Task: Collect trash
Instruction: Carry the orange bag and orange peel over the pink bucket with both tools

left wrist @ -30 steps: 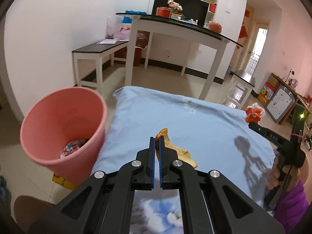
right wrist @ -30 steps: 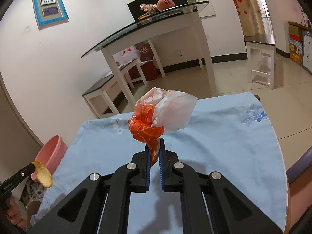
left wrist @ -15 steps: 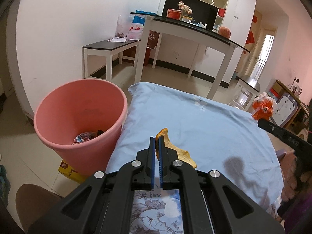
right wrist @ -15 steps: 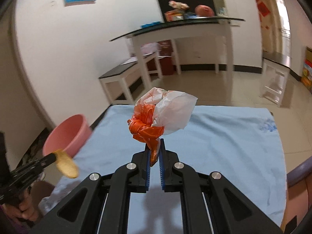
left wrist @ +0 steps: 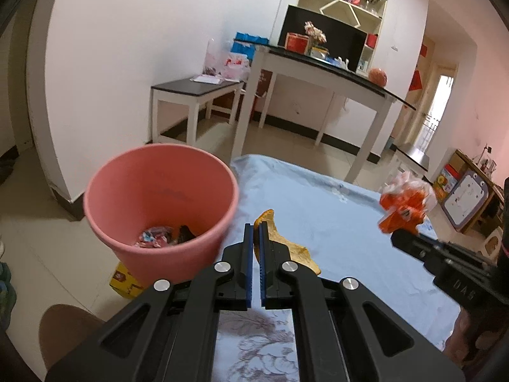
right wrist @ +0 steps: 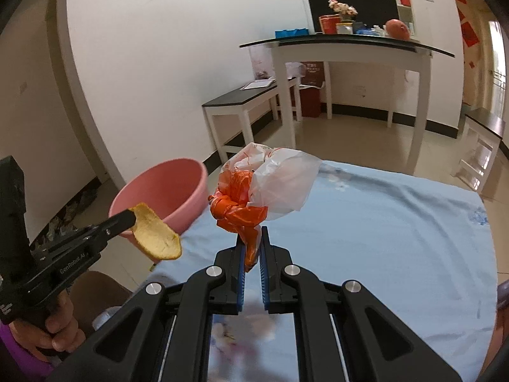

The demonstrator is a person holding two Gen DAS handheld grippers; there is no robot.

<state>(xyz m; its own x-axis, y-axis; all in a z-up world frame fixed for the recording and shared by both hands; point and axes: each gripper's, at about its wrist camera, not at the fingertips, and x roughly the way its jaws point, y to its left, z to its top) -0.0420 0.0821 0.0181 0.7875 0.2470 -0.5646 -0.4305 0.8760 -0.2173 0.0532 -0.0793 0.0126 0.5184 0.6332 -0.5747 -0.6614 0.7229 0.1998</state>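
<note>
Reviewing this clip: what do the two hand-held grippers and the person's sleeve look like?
Both the left hand-held gripper and the right hand-held gripper are matte black plastic, with two straight fingers lined by ribbed blue pads and round silver bolts at the linkage pivots. The left one's side carries white "GenRobot.AI" lettering. The hand on its pistol-style grip wears a purple sleeve.

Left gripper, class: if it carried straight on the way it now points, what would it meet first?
Probably the blue cloth just right of the pink bin. The left gripper, shut on the peel, aims slightly down past the bin's rim; depth is unclear, so it might clip that rim.
</note>
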